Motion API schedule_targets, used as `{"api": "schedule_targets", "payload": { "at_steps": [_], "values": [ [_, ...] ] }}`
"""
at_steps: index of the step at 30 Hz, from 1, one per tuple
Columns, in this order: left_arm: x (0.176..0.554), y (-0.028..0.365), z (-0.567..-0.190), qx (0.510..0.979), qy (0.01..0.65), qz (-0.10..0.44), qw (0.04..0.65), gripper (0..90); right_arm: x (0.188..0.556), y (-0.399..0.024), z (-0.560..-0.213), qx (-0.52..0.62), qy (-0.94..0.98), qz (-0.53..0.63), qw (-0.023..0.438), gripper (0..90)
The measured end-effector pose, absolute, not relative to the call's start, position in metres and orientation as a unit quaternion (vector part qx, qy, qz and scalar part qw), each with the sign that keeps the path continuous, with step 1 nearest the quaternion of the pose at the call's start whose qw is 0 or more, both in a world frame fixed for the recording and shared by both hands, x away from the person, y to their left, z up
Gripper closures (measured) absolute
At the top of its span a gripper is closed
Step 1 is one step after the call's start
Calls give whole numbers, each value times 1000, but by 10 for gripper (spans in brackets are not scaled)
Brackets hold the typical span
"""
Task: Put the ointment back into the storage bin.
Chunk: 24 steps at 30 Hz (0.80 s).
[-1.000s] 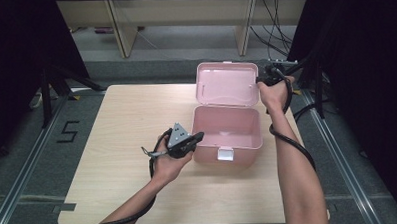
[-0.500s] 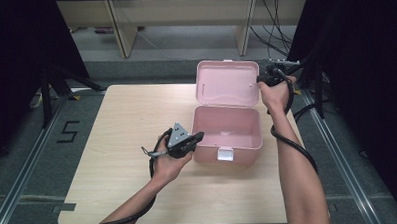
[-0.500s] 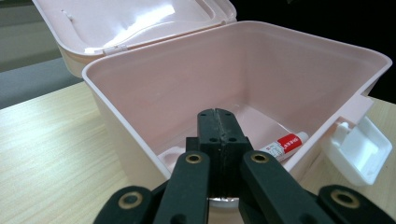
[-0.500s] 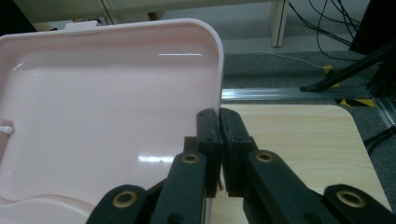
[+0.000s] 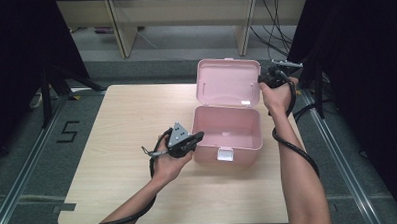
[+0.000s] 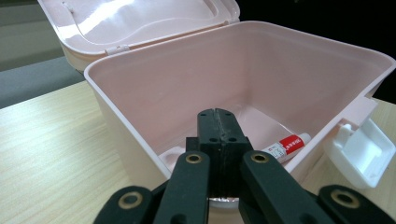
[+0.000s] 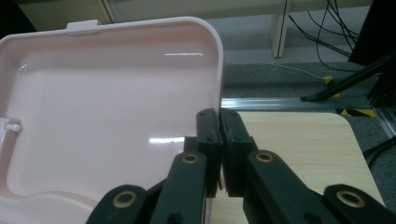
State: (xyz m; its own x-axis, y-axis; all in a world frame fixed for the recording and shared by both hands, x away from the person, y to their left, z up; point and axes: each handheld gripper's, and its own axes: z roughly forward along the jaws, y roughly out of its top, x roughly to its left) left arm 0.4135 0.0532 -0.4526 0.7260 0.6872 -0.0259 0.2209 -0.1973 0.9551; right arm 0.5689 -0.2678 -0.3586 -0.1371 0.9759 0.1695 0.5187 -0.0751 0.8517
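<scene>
Centrally on the worktop (image 5: 112, 125), toward its right side, a pink plastic box (image 5: 227, 133) is stood with its lid (image 5: 229, 82) raised upright behind it. The right edge of the lid is pinched between the fingers of the right gripper (image 7: 219, 122), which are clenched on it. At the left front wall of the box, the left gripper (image 6: 218, 122) is held with its fingers clenched together on nothing, their tips poised just over the rim. Inside the box, on its floor, a small white tube with a red label (image 6: 286, 146) is seen lying. A white latch (image 5: 224, 154) is hung on the front wall of the box
</scene>
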Motion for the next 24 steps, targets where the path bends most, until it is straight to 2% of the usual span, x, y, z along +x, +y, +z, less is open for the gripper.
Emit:
{"api": "schedule_targets", "payload": {
  "at_steps": [24],
  "values": [
    [413, 52, -452, 745, 306, 213, 552, 900, 553, -269, -355, 574, 622, 442, 298, 887]
  ]
}}
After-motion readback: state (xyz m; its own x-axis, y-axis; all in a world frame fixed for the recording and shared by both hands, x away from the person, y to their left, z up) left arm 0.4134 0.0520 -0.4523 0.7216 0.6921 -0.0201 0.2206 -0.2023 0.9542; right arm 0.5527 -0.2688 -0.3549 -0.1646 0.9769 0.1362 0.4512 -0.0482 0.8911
